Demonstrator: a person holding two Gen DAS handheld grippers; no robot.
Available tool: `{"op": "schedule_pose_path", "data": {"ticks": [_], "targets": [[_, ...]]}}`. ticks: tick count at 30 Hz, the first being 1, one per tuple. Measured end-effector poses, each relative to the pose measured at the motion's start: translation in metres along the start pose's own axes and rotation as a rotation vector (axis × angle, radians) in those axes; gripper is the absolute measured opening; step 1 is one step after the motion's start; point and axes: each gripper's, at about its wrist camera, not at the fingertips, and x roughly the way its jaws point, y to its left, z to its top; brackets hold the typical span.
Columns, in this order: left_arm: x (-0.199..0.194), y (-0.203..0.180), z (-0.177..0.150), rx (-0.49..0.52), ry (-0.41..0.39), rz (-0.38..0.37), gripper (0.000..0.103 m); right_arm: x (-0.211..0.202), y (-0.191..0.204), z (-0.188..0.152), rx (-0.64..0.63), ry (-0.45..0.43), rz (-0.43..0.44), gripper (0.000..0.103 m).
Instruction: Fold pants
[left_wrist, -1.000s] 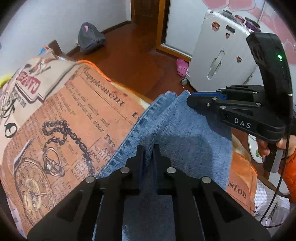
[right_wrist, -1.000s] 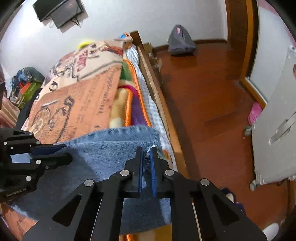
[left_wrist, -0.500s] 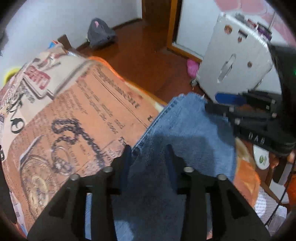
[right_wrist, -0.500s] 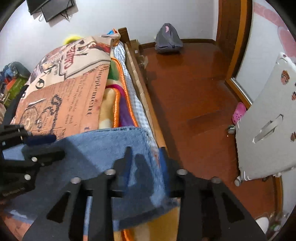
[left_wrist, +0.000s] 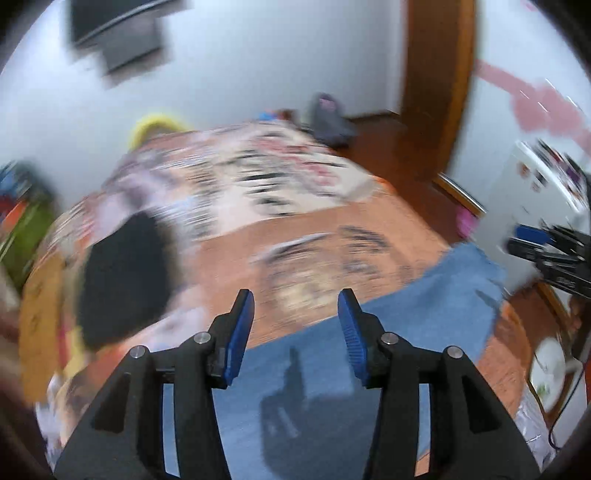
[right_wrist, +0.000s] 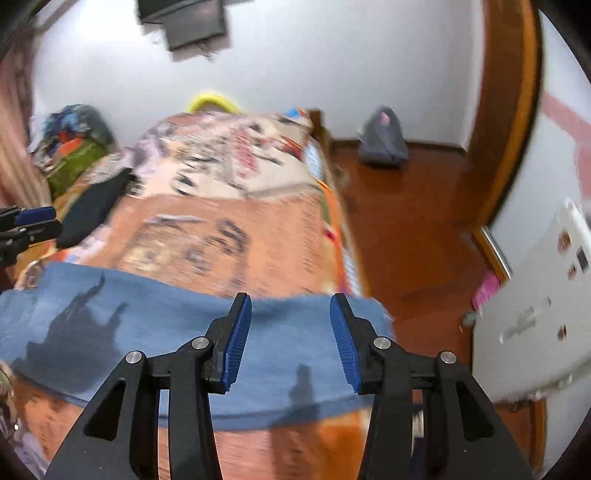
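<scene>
I've just let go of the pants: a second ago both my grippers pinched the hem, now left gripper and right gripper are opening, nothing between the jaws. This fold looks laid. Soft blue denim, a flat frayed-edged band across the near end of the printed orange blanket.

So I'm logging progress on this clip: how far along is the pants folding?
Done: the blue denim pants lie flat across the patterned bedspread as a broad band. In hand: nothing; the left gripper and right gripper are above the denim, jaws opening and empty. Left: possibly another fold; blur hides how many layers exist.
</scene>
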Motion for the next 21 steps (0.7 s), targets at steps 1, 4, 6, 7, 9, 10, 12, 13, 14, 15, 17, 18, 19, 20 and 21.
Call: {"op": "schedule_pose_path", "data": {"ticks": [1,4,6,7,9,10,12,13,14,15,17,18,19,20,21], "targets": [[-0.02,0.033,-0.012,-0.052,-0.013,0.038,0.048,-0.006,0.017,0.006,-0.018,-0.021,0.025,0.043],[-0.062,0.101,-0.047,-0.157,-0.034,0.11,0.054,-0.015,0.061,0.019,-0.058,-0.067,0.082,0.046],[-0.086,0.145,-0.074,-0.216,-0.038,0.159,0.058,-0.017,0.099,0.027,-0.095,-0.088,0.137,0.046],[-0.097,0.165,-0.087,-0.237,-0.034,0.178,0.059,-0.017,0.113,0.027,-0.111,-0.092,0.155,0.046],[-0.113,0.199,-0.115,-0.27,-0.021,0.214,0.062,-0.013,0.147,0.032,-0.155,-0.096,0.188,0.049],[-0.121,0.217,-0.13,-0.282,-0.014,0.228,0.064,-0.008,0.168,0.034,-0.184,-0.097,0.203,0.054],[-0.131,0.247,-0.159,-0.308,-0.007,0.248,0.069,0.003,0.207,0.037,-0.237,-0.096,0.225,0.063],[-0.134,0.259,-0.171,-0.321,-0.006,0.255,0.07,0.009,0.219,0.037,-0.256,-0.094,0.232,0.065],[-0.136,0.273,-0.185,-0.34,-0.001,0.259,0.071,0.016,0.235,0.039,-0.278,-0.085,0.242,0.066],[-0.138,0.282,-0.196,-0.355,0.005,0.263,0.072,0.027,0.255,0.04,-0.301,-0.062,0.263,0.066],[-0.139,0.303,-0.218,-0.389,0.025,0.271,0.072,0.04,0.28,0.039,-0.322,-0.022,0.287,0.066],[-0.137,0.313,-0.229,-0.409,0.038,0.275,0.072,0.052,0.295,0.039,-0.334,0.004,0.299,0.066],[-0.135,0.323,-0.24,-0.432,0.049,0.28,0.072,0.058,0.305,0.039,-0.342,0.02,0.307,0.066],[-0.132,0.334,-0.25,-0.452,0.058,0.285,0.072,0.066,0.314,0.038,-0.348,0.04,0.316,0.066],[-0.129,0.34,-0.259,-0.465,0.066,0.287,0.072,0.079,0.324,0.038,-0.352,0.067,0.323,0.066]]}}
